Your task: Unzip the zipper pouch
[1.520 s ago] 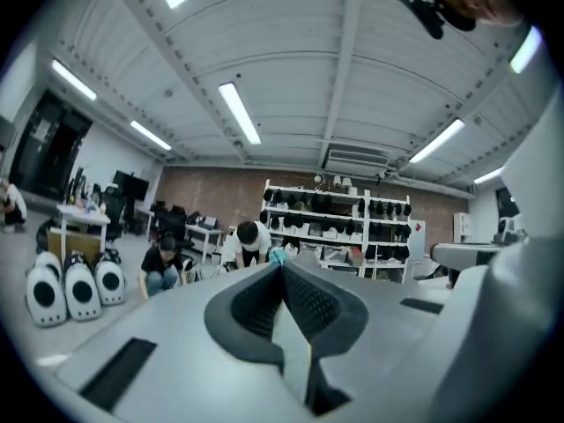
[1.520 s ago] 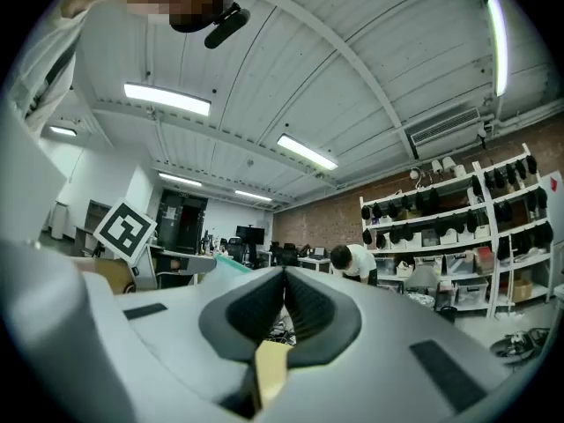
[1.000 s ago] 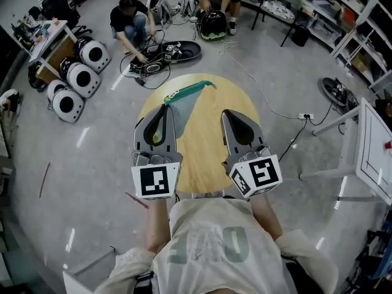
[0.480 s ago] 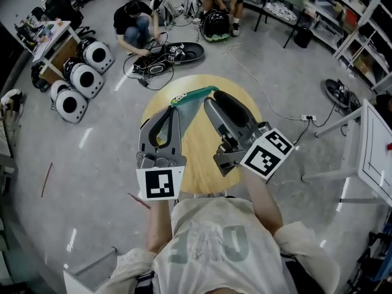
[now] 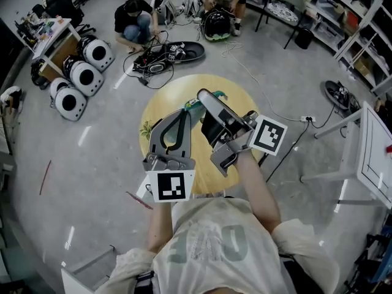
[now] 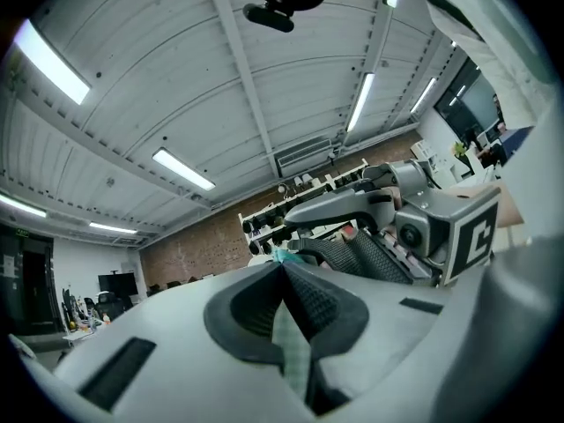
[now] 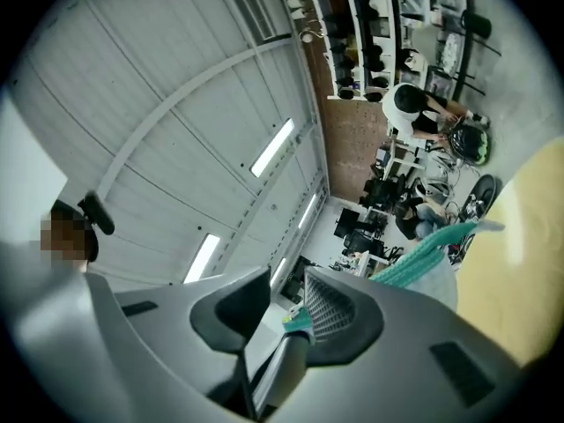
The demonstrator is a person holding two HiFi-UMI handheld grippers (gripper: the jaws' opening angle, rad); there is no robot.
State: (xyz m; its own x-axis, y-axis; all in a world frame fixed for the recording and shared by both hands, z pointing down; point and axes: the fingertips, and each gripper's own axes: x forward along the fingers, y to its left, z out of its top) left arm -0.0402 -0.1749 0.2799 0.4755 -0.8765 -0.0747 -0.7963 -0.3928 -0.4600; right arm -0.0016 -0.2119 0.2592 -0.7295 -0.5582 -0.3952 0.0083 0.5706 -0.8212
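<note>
So the zipper pouch point(image 5: 195, 107) sits up off the round wooden counter point(image 5: 236, 106), near the counter's far edge in the middle of the head view, and it's mostly hidden behind the two claws that meet over it.

The left claw point(image 5: 185, 113) comes in from the lower left of centre. In its own view it point(image 6: 282, 269) is squeezed together on a pale green, checked strip of the pouch fabric point(image 6: 292, 346), which runs down between the dark pads. No gap there at all.

The right claw point(image 5: 206, 96) lies tilted across from the right, its marker cube off to the right of centre. In the right gripper view its jaws point(image 7: 284, 300) are opening. There's clear space between them, and a small teal bit of the zipper point(image 7: 300, 317) sits in the gap against the right-hand mesh pad, not pinched. Further back in that view the pouch's teal zipper edge point(image 7: 425, 252) runs off toward the right, with the yellowish counter point(image 7: 524, 263) below it.

On the floor point(image 5: 92, 164) beyond the counter a person point(image 5: 133, 18) crouches near the top of the frame, and some white round pods point(image 5: 78, 77) sit at the upper left.
</note>
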